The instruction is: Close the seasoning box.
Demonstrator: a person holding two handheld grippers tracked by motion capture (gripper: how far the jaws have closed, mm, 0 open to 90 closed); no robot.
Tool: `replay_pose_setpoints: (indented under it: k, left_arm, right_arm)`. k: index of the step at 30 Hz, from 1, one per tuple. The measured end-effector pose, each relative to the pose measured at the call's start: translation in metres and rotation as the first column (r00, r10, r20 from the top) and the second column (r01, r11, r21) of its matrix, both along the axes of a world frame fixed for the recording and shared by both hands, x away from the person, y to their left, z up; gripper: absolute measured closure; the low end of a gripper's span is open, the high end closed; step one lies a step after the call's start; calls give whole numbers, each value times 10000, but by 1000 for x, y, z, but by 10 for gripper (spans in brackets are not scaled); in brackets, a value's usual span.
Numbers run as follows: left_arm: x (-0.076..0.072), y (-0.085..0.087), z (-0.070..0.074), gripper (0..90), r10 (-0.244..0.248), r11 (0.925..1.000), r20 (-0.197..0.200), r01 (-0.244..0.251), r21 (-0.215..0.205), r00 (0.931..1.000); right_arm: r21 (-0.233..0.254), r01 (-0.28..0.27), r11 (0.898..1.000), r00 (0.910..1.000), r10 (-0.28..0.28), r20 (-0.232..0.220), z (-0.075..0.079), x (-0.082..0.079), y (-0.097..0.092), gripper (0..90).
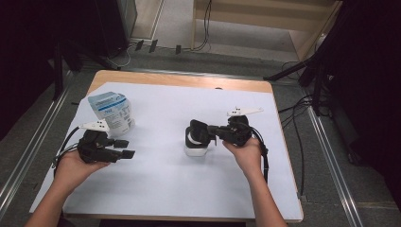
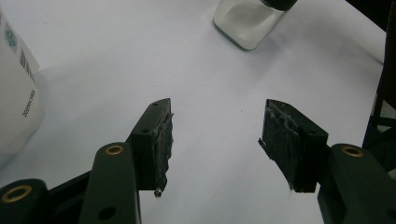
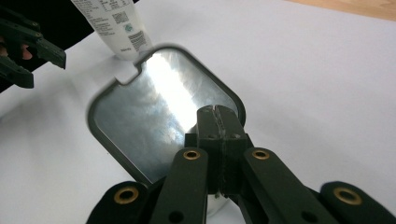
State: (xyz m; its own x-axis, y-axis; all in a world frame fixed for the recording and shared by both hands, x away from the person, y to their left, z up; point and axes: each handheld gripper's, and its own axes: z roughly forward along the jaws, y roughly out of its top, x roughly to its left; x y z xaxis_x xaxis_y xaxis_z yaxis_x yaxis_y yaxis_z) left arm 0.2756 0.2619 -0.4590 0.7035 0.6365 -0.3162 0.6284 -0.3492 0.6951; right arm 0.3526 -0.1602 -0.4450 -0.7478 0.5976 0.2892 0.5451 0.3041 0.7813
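The jar (image 1: 197, 144), a small clear container with white contents, stands on the white sheet near the middle of the bench (image 1: 156, 79), somewhat toward the right edge. In the left gripper view its glassy lower body (image 2: 247, 21) shows at the top of the frame. Its dark lid (image 3: 159, 112) is swung up on end, the shiny foil-like underside facing the right gripper view's camera.

The right claw (image 1: 211, 134) lies level, pointing toward the bench's left edge, and reaches the jar from the right. Its jaws are pressed together, pads meeting in front of the lid's inner face (image 3: 219, 140); whether a lip of the lid is pinched between them I cannot tell.

The left claw (image 1: 124, 148) hovers near the left edge, well apart from the jar, pointing toward it. Its jaws stand partly open with nothing between them, only the bare white sheet (image 2: 215, 116) below.

Just beyond the left claw, toward the far left corner, stands a white and blue printed pouch (image 1: 112, 111), upright and slightly crumpled.
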Motion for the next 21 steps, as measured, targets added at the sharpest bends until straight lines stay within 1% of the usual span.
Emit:
replay_pose_setpoints:
  k: [6,7,9,18,20,21]
  left_arm:
    - [0,1,0,439,-42,10000,-15,42,-34,10000]
    - [0,1,0,439,-41,10000,0,41,-24,10000]
    - [0,1,-1,439,-23,10000,22,23,-19,10000]
    - [0,0,-1,439,-80,10000,10,80,-10,10000]
    - [1,0,-1,439,-83,10000,-13,83,-26,10000]
    - [1,0,-2,439,-114,9999,21,114,40,9999]
  right_arm:
    - [-135,-219,9997,9997,218,-66,-6,3,11,900]
    - [-87,-224,9997,9997,224,-86,-6,2,13,900]
    - [-120,-278,9995,9996,277,-15,-6,2,15,900]
    - [-50,-358,9993,9994,358,-40,-6,1,16,900]
    - [-23,-342,9994,9994,342,8,-4,0,16,899]
    - [-10,-384,9993,9992,384,71,-4,0,15,895]
